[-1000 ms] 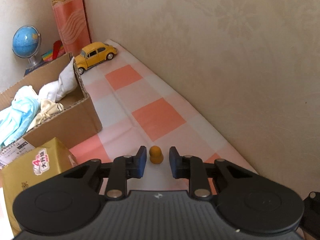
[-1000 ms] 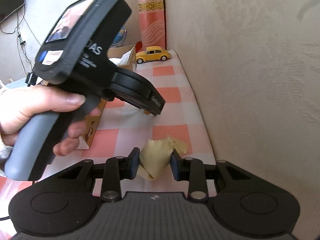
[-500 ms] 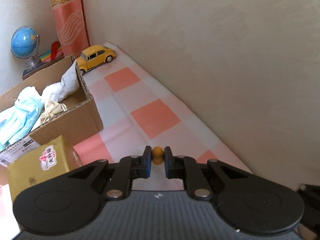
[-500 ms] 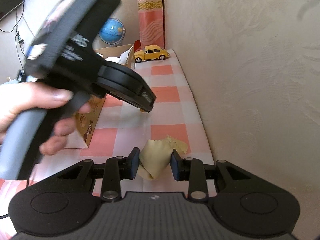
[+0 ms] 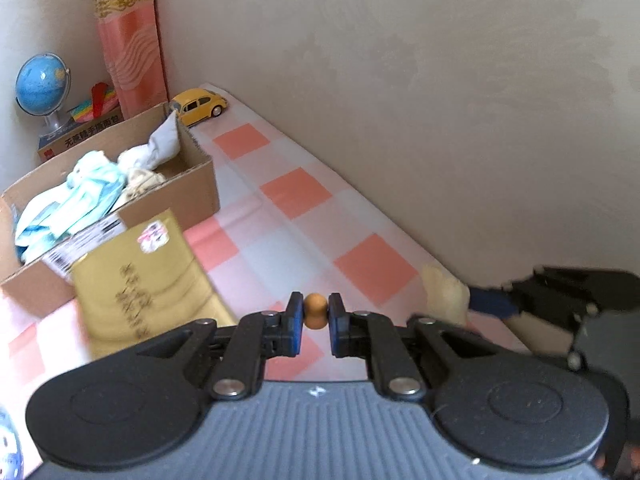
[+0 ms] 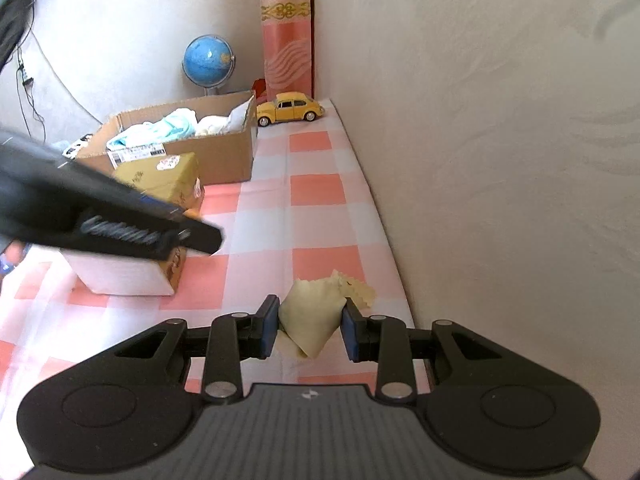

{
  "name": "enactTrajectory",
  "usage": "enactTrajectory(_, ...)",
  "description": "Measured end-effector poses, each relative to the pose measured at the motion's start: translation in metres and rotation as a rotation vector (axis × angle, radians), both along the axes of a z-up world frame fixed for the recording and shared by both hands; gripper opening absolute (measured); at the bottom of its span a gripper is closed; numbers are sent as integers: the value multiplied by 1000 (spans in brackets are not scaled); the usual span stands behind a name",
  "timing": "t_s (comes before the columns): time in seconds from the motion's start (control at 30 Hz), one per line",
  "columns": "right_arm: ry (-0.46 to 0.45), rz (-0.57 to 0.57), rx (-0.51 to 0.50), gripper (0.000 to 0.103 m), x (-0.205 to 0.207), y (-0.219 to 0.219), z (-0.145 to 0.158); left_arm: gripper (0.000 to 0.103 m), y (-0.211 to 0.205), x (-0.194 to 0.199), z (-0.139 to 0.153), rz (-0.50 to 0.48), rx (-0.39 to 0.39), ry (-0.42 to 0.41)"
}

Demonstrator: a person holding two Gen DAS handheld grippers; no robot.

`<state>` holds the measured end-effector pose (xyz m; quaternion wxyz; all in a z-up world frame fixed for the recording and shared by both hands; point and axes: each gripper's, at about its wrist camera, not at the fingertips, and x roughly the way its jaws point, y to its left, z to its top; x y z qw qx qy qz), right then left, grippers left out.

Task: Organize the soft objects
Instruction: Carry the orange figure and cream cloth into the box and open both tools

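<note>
The cardboard box point(image 6: 224, 152) near the far corner of the bench point(image 6: 316, 236) already holds a heap of soft things: a pale blue cloth point(image 5: 76, 200) and some white and cream pieces beside it. So part of the sorting looks done, and two items are in hand and not yet in the box.

The left claw point(image 5: 316, 312) is pinched tight on a small orange ball point(image 5: 316, 311), which sits squarely between the blue pads, clear of the checked cover. From there the box lies ahead and to the left, past a gold packet point(image 5: 140, 280) that stands in front of it.

The right claw point(image 6: 310, 326) is closed on a cream cloth point(image 6: 312, 320) close to the wall-side edge of the bench, pads pressing its bunched middle while a crinkled corner trails onto the cover. Whether the cloth is lifted yet I cannot tell.

A yellow toy car point(image 6: 290, 109) and a globe point(image 6: 208, 60) sit at the far corner; I would guess they stay put.
</note>
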<state>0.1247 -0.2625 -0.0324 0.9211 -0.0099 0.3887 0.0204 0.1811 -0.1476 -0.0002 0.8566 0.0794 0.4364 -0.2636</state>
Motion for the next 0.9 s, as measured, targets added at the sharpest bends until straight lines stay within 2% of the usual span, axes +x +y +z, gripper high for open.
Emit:
enactTrajectory(0.13,-5,0,26,37,1,1,8,11,18,-13,10,-5,-20,18)
enactTrajectory(0.3,-18,46,62,37,3,10,23,11,39,-28,22,-2,-4,15)
enactTrajectory(0.47,-32,106,87,37,14,25,37,11,64,-34,27,45,22,-3)
enactTrajectory(0.73,-48,202,101,37,40,56,53,11,105,-18,30,150,41,-37)
enactTrajectory(0.9,-63,245,95,37,62,73,62,11,122,9,35,198,41,-65)
